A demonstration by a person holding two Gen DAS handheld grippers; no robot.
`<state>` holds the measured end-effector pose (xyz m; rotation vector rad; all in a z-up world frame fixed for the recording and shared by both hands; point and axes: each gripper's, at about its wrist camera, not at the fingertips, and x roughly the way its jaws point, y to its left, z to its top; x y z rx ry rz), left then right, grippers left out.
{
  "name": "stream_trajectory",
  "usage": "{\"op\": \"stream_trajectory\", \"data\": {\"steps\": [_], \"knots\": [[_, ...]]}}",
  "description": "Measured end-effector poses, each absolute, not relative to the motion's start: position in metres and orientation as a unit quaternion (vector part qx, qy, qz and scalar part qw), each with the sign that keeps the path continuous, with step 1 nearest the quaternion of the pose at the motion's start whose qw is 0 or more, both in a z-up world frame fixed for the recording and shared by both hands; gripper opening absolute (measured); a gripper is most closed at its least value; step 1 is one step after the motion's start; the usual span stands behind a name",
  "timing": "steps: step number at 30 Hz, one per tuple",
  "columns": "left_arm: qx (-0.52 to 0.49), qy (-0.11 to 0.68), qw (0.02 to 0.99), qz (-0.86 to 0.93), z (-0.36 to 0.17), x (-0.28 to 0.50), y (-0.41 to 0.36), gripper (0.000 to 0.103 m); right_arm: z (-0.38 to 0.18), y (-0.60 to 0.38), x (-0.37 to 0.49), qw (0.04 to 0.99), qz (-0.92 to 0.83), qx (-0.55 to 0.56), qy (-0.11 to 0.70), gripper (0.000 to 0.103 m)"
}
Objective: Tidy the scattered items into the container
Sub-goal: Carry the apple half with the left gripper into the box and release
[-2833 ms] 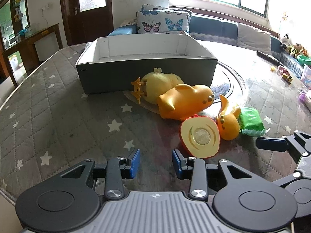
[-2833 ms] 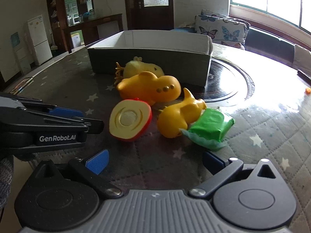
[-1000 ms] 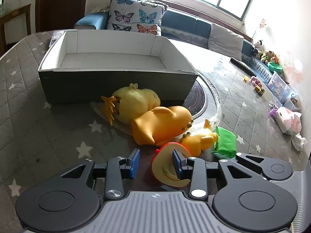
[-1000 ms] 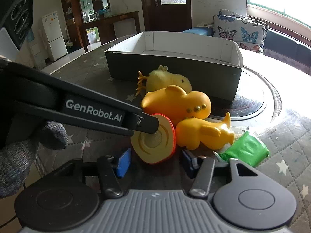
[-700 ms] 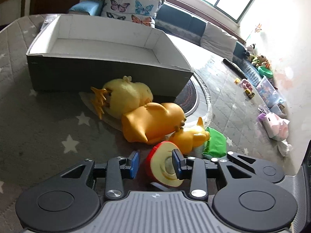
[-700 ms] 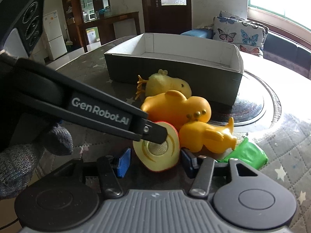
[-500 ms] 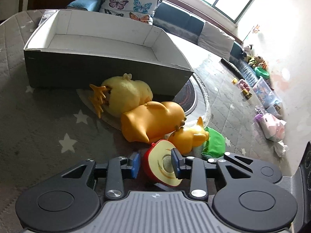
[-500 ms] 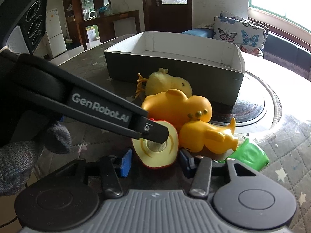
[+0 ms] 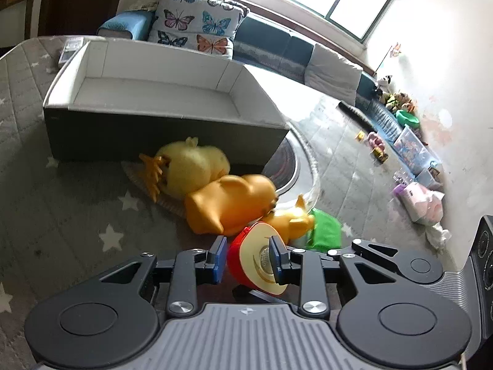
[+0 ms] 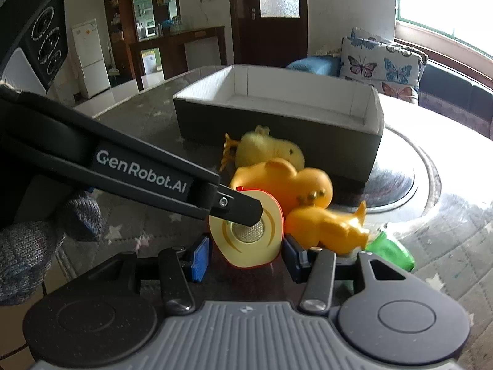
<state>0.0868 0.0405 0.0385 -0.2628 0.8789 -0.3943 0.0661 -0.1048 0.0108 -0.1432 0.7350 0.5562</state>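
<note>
A red toy apple half [image 9: 257, 257] with a cream cut face sits between the pads of my left gripper [image 9: 248, 257], which is shut on it. In the right wrist view the apple half [image 10: 248, 236] also lies between the blue pads of my right gripper [image 10: 245, 259], with small gaps each side. Behind it lie a big orange duck [image 9: 229, 205], a small orange duck [image 9: 291, 220], a yellow chick [image 9: 191, 166] and a green packet [image 9: 325, 231]. The grey open box [image 9: 160, 129] stands beyond them, with nothing visible inside.
The round table has a star-patterned quilted cover [image 9: 61, 203] and a glass turntable [image 9: 294, 166]. A sofa with butterfly cushions [image 9: 197, 27] lies behind. Small toys and boxes [image 9: 409, 151] sit at the far right edge.
Both grippers closed in on the apple half from opposite sides. The left pads have narrowed onto it and the right pads have come around it.
</note>
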Motion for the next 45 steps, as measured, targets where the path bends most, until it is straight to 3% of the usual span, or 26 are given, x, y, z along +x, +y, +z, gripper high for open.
{"op": "stream_trajectory", "data": {"steps": [17, 27, 38, 42, 45], "knots": [[-0.11, 0.359, 0.908, -0.186, 0.092, 0.187, 0.024, 0.032, 0.07, -0.11, 0.161, 0.916, 0.262, -0.088, 0.292, 0.05], [-0.134, 0.396, 0.891, -0.176, 0.066, 0.262, 0.028, 0.032, 0.052, -0.097, 0.239, 0.899, 0.262, -0.099, 0.338, 0.05], [-0.173, 0.438, 0.864, -0.176, 0.03, 0.296, 0.037, 0.032, 0.023, -0.091, 0.266, 0.883, 0.253, -0.117, 0.378, 0.051], [-0.185, 0.445, 0.859, -0.176, 0.023, 0.299, 0.04, 0.027, 0.023, -0.09, 0.264, 0.883, 0.258, -0.113, 0.375, 0.06], [-0.186, 0.449, 0.857, -0.174, 0.02, 0.299, 0.04, 0.027, 0.025, -0.09, 0.262, 0.885, 0.257, -0.116, 0.37, 0.06]]}}
